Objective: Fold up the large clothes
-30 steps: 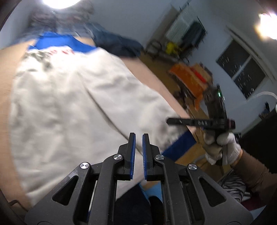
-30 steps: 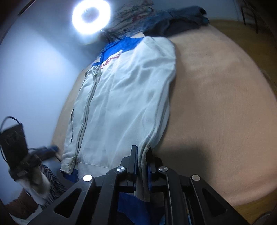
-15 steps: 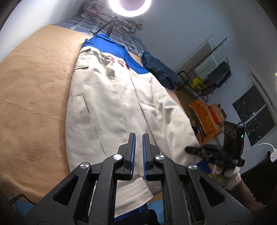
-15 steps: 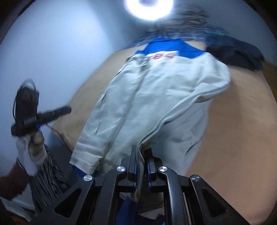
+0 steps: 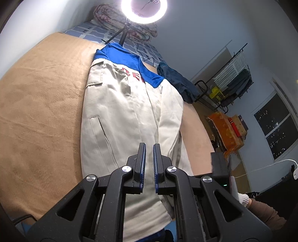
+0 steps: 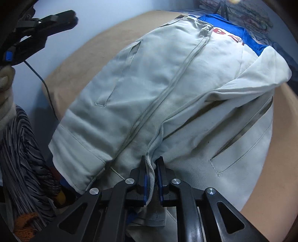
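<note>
A large beige jacket (image 5: 126, 111) with a blue yoke and red letters lies front-up on the tan bed cover (image 5: 37, 111). My left gripper (image 5: 149, 147) is shut and empty, hovering over the jacket's lower half. In the right wrist view the jacket (image 6: 149, 83) fills the frame, with one sleeve (image 6: 214, 100) folded across its front towards the hem. My right gripper (image 6: 151, 162) has the sleeve's cuff between its jaws, which are opening; a gap shows beside the far pad. The left gripper (image 6: 72, 17) shows at the upper left there, off the bed's edge.
A ring light (image 5: 144, 9) on a tripod stands at the bed's head beside a folded quilt (image 5: 115, 16). A dark blue garment (image 5: 178, 82) lies at the jacket's right. A drying rack (image 5: 232, 74) and orange clutter (image 5: 223, 126) stand beyond the bed. A cable (image 6: 44, 83) hangs left.
The right gripper has carried the sleeve from the jacket's outer side across its front and lowered towards the hem, and its jaws have parted a little. The left gripper swung and rolled, staying shut.
</note>
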Motion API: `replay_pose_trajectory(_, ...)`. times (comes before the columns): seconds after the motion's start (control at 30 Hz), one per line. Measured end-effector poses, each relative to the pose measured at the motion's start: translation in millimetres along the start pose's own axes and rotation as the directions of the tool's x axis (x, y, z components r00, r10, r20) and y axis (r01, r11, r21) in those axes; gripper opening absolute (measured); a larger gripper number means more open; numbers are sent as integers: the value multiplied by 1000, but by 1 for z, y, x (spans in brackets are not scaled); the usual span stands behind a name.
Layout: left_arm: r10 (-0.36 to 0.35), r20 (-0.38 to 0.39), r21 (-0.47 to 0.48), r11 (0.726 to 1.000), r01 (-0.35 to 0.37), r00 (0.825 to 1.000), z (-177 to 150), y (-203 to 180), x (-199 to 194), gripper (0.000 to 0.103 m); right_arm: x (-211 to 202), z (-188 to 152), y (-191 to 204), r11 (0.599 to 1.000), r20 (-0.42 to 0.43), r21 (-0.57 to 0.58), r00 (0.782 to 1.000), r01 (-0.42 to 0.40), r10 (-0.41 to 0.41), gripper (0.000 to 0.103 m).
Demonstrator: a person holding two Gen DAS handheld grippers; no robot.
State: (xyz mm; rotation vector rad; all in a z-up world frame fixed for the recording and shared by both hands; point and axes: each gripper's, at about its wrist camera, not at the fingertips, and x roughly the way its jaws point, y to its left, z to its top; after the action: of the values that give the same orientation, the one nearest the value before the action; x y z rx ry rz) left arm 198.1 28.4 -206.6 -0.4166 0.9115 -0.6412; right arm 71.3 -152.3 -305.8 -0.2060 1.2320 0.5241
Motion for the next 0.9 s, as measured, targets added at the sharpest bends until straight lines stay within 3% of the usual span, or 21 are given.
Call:
replay_pose_trajectory(0.03, -2, -2, -4, 1000, 2, 1000, -1, 3, 3, 4, -4, 0, -2, 1000, 7, 11, 1000, -24, 24, 15)
replay_pose_trajectory(0.1, 10, -8, 0, 1000, -10, 1000, -3, 8, 7, 4, -16, -2, -7, 996, 35, 29, 996, -84, 83, 34)
replay_pose_trajectory(0.23, 20, -29, -33, 999, -21, 999, -6, 23, 13, 4, -49, -9, -15, 986, 113, 4, 980, -164, 163, 39)
replay_pose_trajectory(0.27, 19, -28, -43, 999, -20, 999, -5, 25, 14, 4, -55, -10, -20, 986, 125, 8, 978, -168, 165, 45)
replay_pose_trajectory(0.3, 19, -24, -49, 999, -20, 1000, -4, 26, 15, 4, -61, -12, -28, 987, 145, 24, 978, -157, 152, 51)
replay_pose_trajectory(0.43, 10, -11, -46, 999, -11, 1000, 1, 22, 17, 4, -75, -10, -66, 979, 217, 124, 967, -164, 134, 54)
replay_pose_trajectory(0.57, -8, -12, -49, 999, 7, 1000, 4, 16, 21, 4, -89, -1, -112, 948, 328, 248, 938, -199, 111, 63)
replay_pose_trajectory(0.73, -13, -18, -44, 999, 12, 1000, 7, 10, 27, 4, -95, 17, -175, 890, 417, 391, 908, -233, 54, 64)
replay_pose_trajectory(0.9, -4, -41, -40, 999, 2, 999, 8, 9, 33, 4, -88, 39, -230, 850, 447, 480, 894, -217, -24, 65)
